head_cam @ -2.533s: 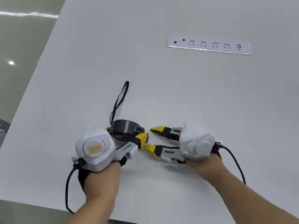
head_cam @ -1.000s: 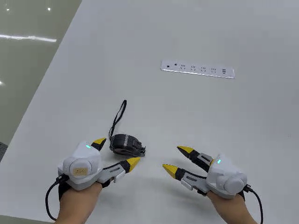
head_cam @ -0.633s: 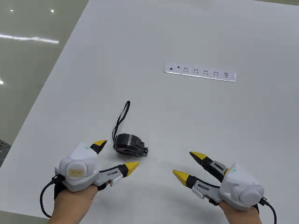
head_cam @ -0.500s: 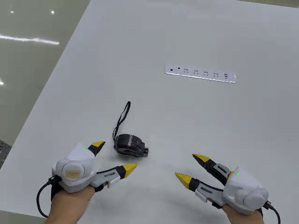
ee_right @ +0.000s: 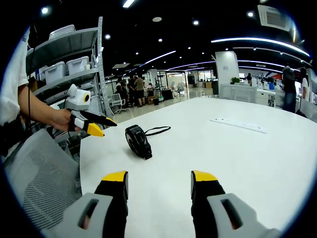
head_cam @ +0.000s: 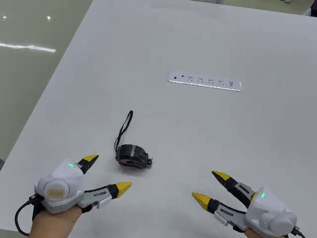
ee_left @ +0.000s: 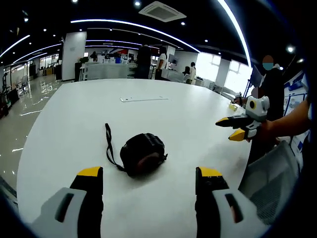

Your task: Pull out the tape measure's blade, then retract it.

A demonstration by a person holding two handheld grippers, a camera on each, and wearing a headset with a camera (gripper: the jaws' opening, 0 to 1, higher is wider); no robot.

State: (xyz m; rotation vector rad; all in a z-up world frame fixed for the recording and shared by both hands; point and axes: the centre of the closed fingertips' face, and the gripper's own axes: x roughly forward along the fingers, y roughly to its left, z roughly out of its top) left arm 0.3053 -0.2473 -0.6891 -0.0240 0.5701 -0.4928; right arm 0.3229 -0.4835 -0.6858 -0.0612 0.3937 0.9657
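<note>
The tape measure (head_cam: pixel 132 156) lay on its side on the white table (head_cam: pixel 198 129), its strap (head_cam: pixel 124 130) trailing away toward the power strip (head_cam: pixel 204 82), and no blade showed outside the case. The left gripper (head_cam: pixel 108 172) hovered near it with jaws spread wide and nothing between them. The right gripper (head_cam: pixel 209 186) was well apart from it, jaws likewise parted and empty. To pull the blade cleanly, the left jaws would likely need to close across the round body and pin it to the table, clear of the strap, while the right came in low at the small nub (head_cam: pixel 149 161) on the case's edge, probably the blade hook. A straight, level draw would suit, since the case looked apt to skid or tip
</note>
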